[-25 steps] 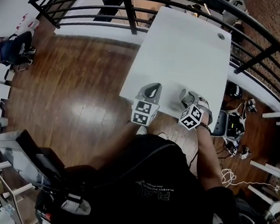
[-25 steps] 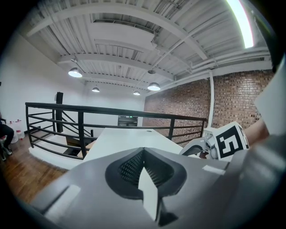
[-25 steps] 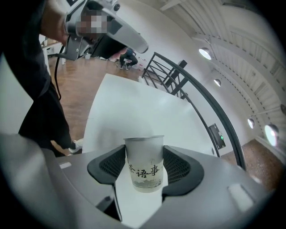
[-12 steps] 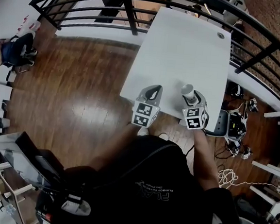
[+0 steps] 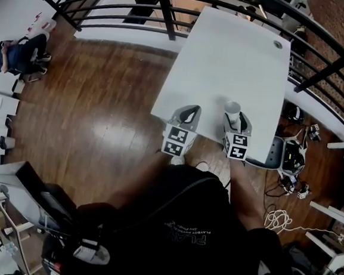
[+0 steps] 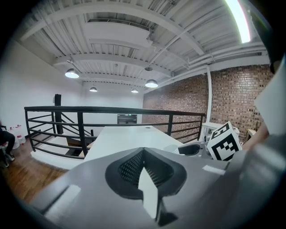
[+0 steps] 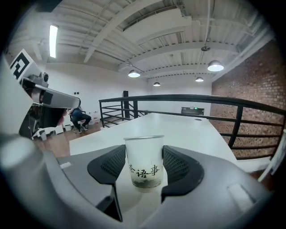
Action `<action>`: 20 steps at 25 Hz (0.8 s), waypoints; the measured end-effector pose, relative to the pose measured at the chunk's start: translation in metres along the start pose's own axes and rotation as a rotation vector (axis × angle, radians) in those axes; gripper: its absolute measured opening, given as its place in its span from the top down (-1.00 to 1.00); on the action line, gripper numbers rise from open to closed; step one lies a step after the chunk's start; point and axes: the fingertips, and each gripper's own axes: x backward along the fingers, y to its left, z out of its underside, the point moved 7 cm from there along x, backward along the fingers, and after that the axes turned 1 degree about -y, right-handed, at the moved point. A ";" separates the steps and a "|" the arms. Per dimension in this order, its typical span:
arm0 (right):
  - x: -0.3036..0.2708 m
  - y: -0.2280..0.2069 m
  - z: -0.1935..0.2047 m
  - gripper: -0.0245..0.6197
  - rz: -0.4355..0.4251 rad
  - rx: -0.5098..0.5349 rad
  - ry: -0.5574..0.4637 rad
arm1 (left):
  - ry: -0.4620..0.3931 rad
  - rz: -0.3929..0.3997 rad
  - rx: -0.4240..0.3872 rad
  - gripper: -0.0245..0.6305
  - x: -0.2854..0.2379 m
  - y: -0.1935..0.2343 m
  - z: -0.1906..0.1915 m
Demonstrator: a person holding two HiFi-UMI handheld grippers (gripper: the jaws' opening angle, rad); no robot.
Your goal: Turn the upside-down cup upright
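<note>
A translucent paper cup with black characters on it stands upright, mouth up, between the pads of my right gripper, which is shut on it just above the white table. From the head view, the cup pokes out of the right gripper near the table's front edge. My left gripper hovers to its left with its jaws together and nothing in them. In the left gripper view, the shut jaws point along the table, and the right gripper's marker cube shows at the right.
A black railing runs round the table's far and right sides. Wooden floor lies to the left, where a person sits far off. A chair and cables stand right of the table. A round grommet sits at the table's far corner.
My right gripper has rolled round with the cup in it, so the cup has turned from lying tilted to standing mouth up. The left gripper has kept still.
</note>
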 end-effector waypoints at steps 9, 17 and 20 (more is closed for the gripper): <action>0.001 0.009 0.008 0.06 -0.006 -0.014 -0.014 | 0.005 0.007 -0.009 0.93 0.005 0.001 -0.001; 0.016 0.006 0.015 0.07 0.002 -0.022 0.000 | -0.002 0.036 -0.022 0.93 -0.001 -0.011 -0.004; 0.022 0.003 0.021 0.07 0.002 -0.035 0.007 | -0.001 0.041 -0.023 0.93 -0.001 -0.013 -0.002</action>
